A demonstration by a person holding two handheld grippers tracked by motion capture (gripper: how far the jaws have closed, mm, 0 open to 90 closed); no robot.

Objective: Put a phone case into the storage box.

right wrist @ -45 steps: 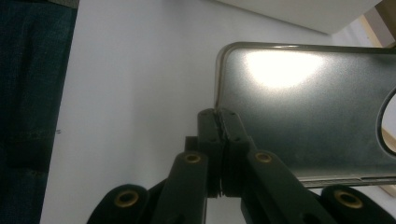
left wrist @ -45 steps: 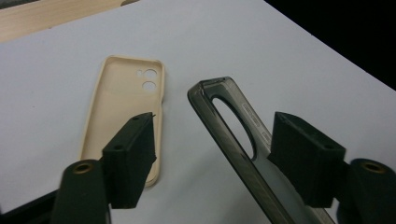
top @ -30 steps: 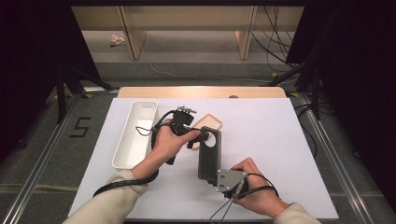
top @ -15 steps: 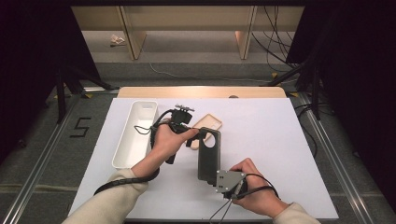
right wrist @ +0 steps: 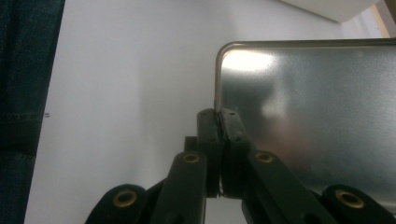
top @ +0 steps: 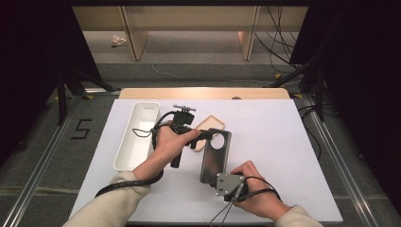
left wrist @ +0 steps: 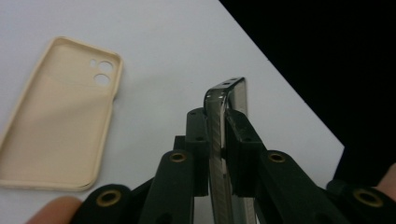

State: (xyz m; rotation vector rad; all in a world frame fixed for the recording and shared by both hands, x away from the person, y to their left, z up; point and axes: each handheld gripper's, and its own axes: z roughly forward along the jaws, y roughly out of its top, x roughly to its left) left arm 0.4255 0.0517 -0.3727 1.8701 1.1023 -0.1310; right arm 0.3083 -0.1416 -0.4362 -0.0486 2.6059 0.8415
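Two grippers, one workpiece: both are clamped on the same silver metal phone case (top: 215,156), which is held off the white table (top: 283,142) between them.

I have the left gripper (top: 207,134) at the case's far end, next to the round camera cutout. In the left gripper view its jaws have just been closing and now sit tight on the thin edge of the case (left wrist: 223,140); the rounded corner with two small holes sticks up past the pads. The left hand (top: 170,142) wraps the handle.

I have the right gripper (top: 218,177) at the near end of the case, under the right hand (top: 257,189). In the right gripper view its jaws are pinched together on the case's rim (right wrist: 303,116), just below a rounded corner; the shiny flat face spreads to the right of the jaws and reflects the lights.

A beige phone case (top: 208,128) lies flat on the table, inner side up, just beyond and to the left of the left gripper's jaws; in the left gripper view it (left wrist: 58,116) is well clear of the metal case, not touching it, with two small lens holes near its top corner.

A white oblong tray (top: 137,137) sits on the table on the outer side of the left hand, well apart from both cases. I cannot tell whether anything lies in it.
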